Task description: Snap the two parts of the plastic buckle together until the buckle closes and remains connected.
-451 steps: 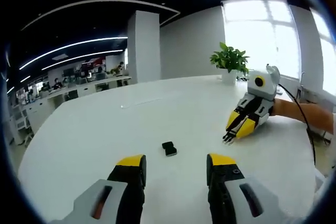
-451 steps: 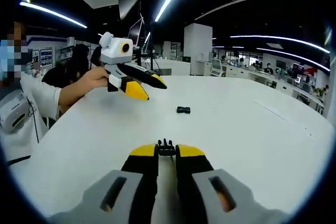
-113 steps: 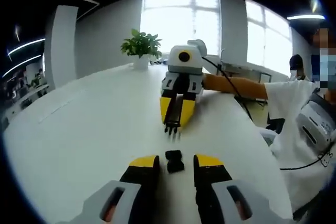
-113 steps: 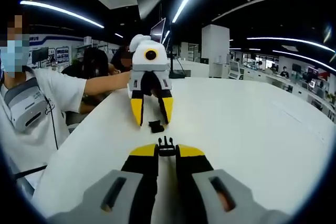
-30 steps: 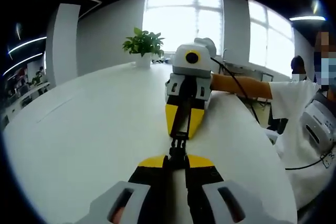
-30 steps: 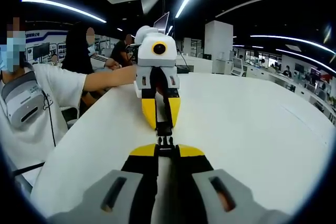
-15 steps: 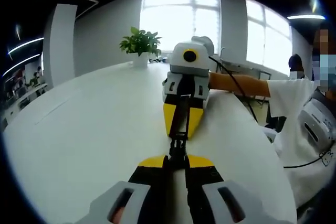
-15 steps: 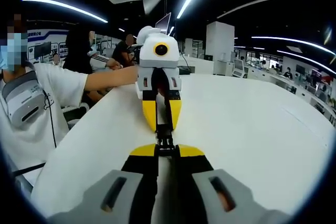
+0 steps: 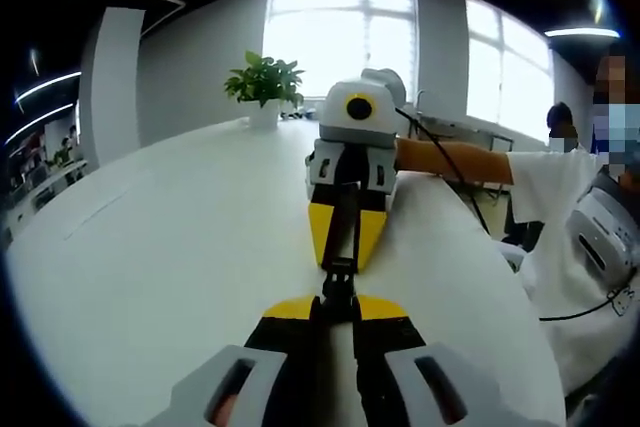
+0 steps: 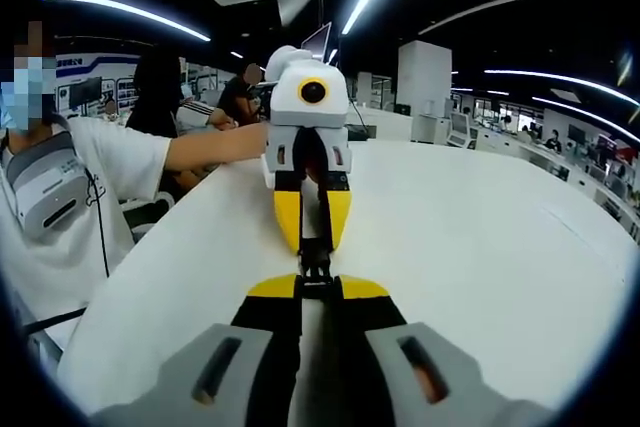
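Left gripper (image 9: 337, 305) and right gripper (image 10: 318, 286) meeting tip to tip above the white table (image 9: 170, 247), each clenched on one end of the black buckle (image 9: 338, 283), the two halves pressed together in a line between the yellow tips, near a potted plant (image 9: 264, 87).

The bench (image 9: 160, 247) is showing plain white, no pattern on it. Both parts of the buckle (image 9: 338, 282) are showing black. The left tool (image 9: 336, 309) is wearing yellow tips over black jaws and a pale grey body — the same scheme as the right tool (image 9: 340, 259) facing it, whose white housing is carrying a yellow-ringed black lens. A potted plant (image 9: 264, 82) is standing green in a white pot. The person's sleeve (image 10: 110, 172) is showing white.
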